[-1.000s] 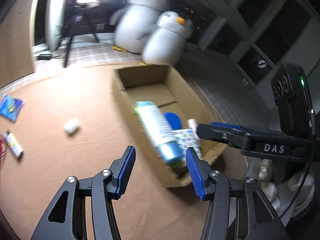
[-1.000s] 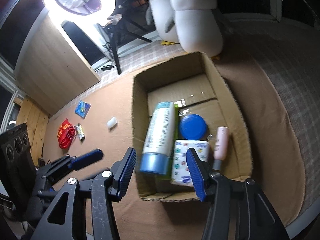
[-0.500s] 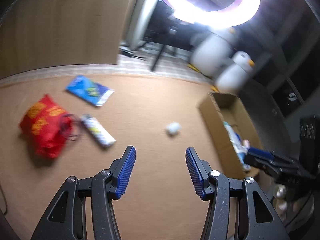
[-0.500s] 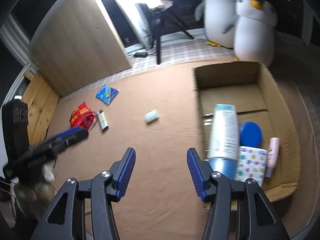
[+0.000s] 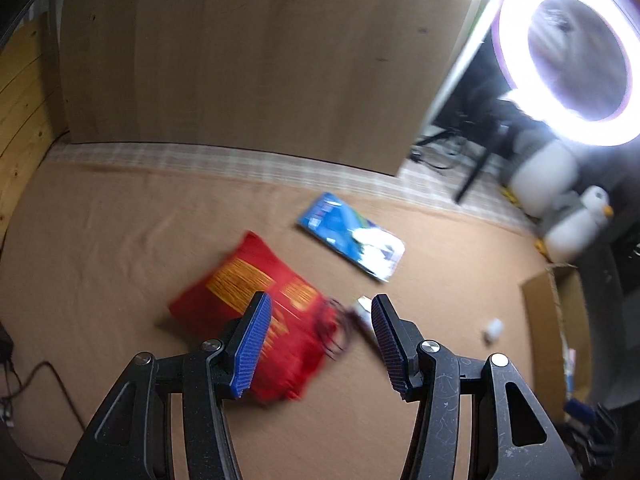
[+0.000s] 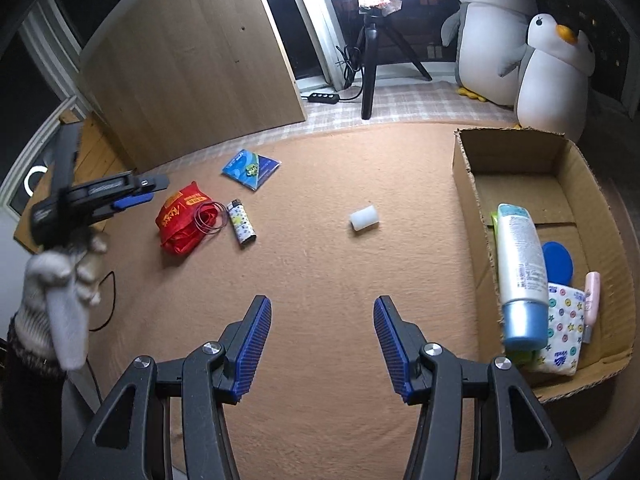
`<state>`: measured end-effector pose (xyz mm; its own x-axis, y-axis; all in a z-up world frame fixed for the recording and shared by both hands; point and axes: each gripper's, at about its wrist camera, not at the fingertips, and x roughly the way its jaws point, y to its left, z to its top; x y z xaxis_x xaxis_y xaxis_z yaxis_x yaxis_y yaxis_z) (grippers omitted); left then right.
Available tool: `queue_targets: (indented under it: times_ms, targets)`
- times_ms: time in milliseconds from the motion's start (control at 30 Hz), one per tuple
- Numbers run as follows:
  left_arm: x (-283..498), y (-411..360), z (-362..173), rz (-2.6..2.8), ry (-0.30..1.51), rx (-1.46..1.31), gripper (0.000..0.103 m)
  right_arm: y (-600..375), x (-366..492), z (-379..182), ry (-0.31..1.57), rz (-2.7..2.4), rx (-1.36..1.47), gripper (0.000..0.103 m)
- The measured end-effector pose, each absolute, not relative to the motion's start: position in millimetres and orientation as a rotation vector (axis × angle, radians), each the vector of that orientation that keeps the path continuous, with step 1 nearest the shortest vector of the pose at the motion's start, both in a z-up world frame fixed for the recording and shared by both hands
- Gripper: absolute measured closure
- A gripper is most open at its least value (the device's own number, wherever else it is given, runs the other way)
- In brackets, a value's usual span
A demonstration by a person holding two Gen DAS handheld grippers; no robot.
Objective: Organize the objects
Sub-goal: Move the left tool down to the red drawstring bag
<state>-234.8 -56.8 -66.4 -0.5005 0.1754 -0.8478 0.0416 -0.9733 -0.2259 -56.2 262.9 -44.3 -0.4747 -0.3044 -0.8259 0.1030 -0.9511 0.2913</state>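
Note:
On the brown mat lie a red packet (image 6: 182, 220) with a wire ring on it, a patterned lighter (image 6: 241, 222), a blue packet (image 6: 252, 168) and a small white roll (image 6: 364, 218). A cardboard box (image 6: 464, 176) at the right holds a white tube with a blue cap (image 6: 520, 268), a blue lid (image 6: 558, 263), a patterned tissue pack (image 6: 562, 332) and a pink tube (image 6: 591, 300). My left gripper (image 5: 318, 346) is open, just above the red packet (image 5: 256, 300), with the blue packet (image 5: 352, 236) beyond. My right gripper (image 6: 322, 346) is open and empty over the mat.
A wooden panel (image 6: 192, 68) stands at the back left. A ring light on a tripod (image 6: 370, 60) and two plush penguins (image 6: 520, 52) stand behind the mat. A dark cable (image 6: 106, 300) lies at the left edge.
My left gripper has swung left from the box to the red packet and closed in on it. My right gripper has backed away from the box and turned left.

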Motion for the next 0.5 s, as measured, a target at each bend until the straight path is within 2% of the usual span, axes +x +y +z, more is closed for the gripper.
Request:
queue_targets:
  times_ms: [433,500]
  targets:
    - [-302,-70,-130,2.646,-0.165,-1.748,0.047,263,-46,-58,-0.313,-2.476,1.541,0.053]
    - [-302,-73,-136,2.646,-0.163,-1.753,0.045,265,-46,-60,-0.314,-2.471,1.554,0.053]
